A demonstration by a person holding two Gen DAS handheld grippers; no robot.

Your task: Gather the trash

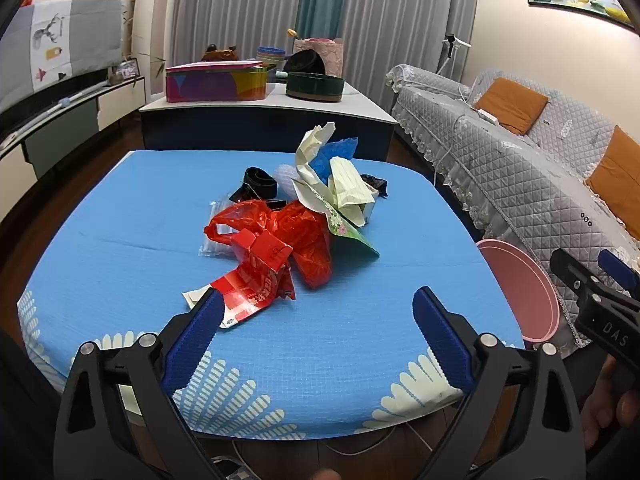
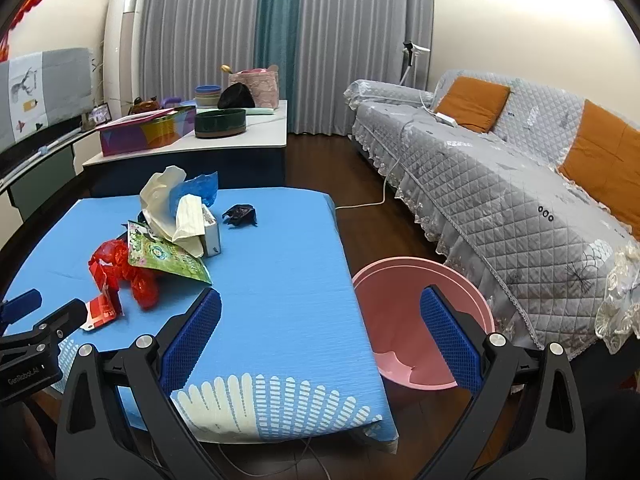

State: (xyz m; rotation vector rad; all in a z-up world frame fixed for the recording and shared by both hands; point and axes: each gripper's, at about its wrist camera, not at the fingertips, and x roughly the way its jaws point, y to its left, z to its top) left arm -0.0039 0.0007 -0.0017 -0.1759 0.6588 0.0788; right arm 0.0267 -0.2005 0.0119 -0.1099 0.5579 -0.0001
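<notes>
Left hand-held gripper (image 1: 316, 312) and right hand-held gripper (image 2: 320, 312) both tilt downward, jaws spread wide, gripping nothing.

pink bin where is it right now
The pink bin stands on the wood floor just off the right edge of the blue-covered table, between it and the grey quilted sofa; in the right wrist view it sits low, right of centre.

we see left gripper (image 1: 316, 312) jaws wide apart, nothing between, low over near edge of blue-covered table (image 1: 120, 240) | trash pile (image 1: 296, 216) mid-table: red plastic bag (image 1: 304, 236), red carton (image 1: 268, 250), crumpled cream paper (image 1: 316, 152), black strap (image 1: 260, 182) | pink bin (image 1: 516, 288) right of table | right gripper (image 1: 592, 280) at right edge, over the bin side
</notes>
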